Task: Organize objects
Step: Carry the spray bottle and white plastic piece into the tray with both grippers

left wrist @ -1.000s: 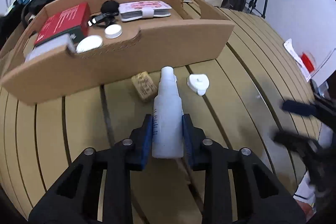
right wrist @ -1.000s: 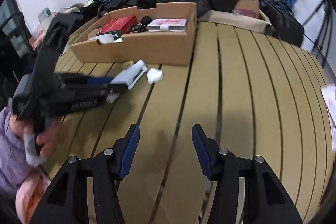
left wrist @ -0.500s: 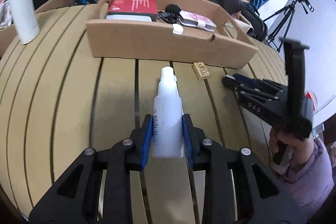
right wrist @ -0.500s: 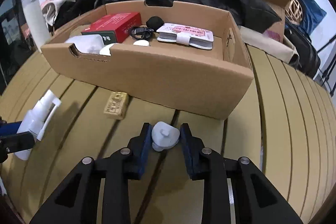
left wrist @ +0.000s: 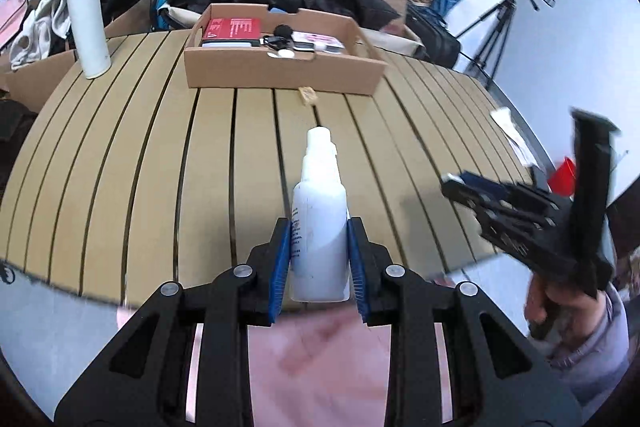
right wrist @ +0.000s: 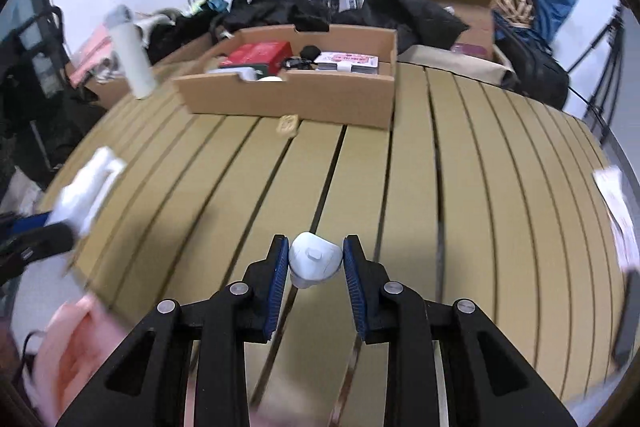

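My left gripper [left wrist: 319,259] is shut on a white spray bottle [left wrist: 319,227], held above the near edge of the slatted table [left wrist: 160,155]. The bottle also shows, blurred, in the right wrist view [right wrist: 90,187]. My right gripper [right wrist: 316,263] is shut on a small white rounded object [right wrist: 315,259], held above the table's near part. The right gripper also shows at the right of the left wrist view [left wrist: 520,215]. A cardboard tray [left wrist: 280,71] at the table's far side holds a red box [left wrist: 232,27], a pink-patterned pack [right wrist: 347,61] and small black items.
A small tan block [left wrist: 307,95] lies on the table just in front of the tray. A white thermos [left wrist: 88,23] stands at the far left. Bags, boxes and a tripod [left wrist: 504,19] crowd the space behind. White papers [right wrist: 616,199] lie at the right edge.
Both grippers have pulled back from the tray toward the table's near edge. The right gripper closed on the small white object and lifted it. The left still holds the bottle.
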{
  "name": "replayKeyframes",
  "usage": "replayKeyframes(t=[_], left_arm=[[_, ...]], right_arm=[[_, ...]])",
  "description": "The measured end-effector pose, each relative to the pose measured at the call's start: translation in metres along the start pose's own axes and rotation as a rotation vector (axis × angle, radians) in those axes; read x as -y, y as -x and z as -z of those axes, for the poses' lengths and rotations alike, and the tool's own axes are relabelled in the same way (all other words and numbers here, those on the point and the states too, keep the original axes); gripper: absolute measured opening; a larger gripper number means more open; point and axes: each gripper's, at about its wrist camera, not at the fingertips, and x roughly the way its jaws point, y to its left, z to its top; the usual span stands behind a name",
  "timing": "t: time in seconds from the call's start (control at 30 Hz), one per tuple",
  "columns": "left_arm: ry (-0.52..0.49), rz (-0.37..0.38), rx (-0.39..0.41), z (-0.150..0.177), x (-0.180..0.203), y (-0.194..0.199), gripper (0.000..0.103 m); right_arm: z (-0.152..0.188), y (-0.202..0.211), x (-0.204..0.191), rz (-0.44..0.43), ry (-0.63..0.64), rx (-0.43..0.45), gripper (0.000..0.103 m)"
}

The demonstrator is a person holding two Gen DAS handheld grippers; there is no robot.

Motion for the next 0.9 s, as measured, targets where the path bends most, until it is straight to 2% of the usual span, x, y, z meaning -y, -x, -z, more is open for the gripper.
replayKeyframes(t=[0.1, 0.2, 0.3, 0.4, 0.5, 0.67, 0.77, 0.9], left_arm=[[-0.064, 0.006, 0.014, 0.022, 0.017, 0.023, 0.024], [-0.107, -0.007, 0.01, 0.044, 0.031, 0.035, 0.024], [-0.116, -0.002, 0.037, 0.06, 0.039, 0.05, 0.024], [-0.139, -0.013, 0.059, 0.066, 0.044, 0.061, 0.024], [-0.144, -0.018, 0.073, 0.064, 0.044, 0.068, 0.024], [-0.129, -0.01, 0.074, 0.061, 0.039, 0.064, 0.024], [-0.108, 0.037, 0.061, 0.058, 0.033, 0.057, 0.024], [-0.091, 0.052, 0.04, 0.033, 0.026, 0.036, 0.024]], right_arm=[[0.037, 0.043, -0.013, 0.027, 0.012, 0.049, 0.031], [0.063, 0.062, -0.018, 0.081, 0.029, 0.073, 0.031], [0.07, 0.076, -0.017, 0.069, 0.0, 0.076, 0.031], [0.067, 0.095, -0.024, 0.067, 0.017, 0.115, 0.031], [0.066, 0.104, -0.032, 0.057, 0.028, 0.142, 0.031], [0.068, 0.101, -0.039, 0.049, 0.046, 0.135, 0.031], [0.069, 0.095, -0.034, 0.018, 0.024, 0.12, 0.031], [0.061, 0.076, -0.02, -0.026, -0.019, 0.087, 0.031]])
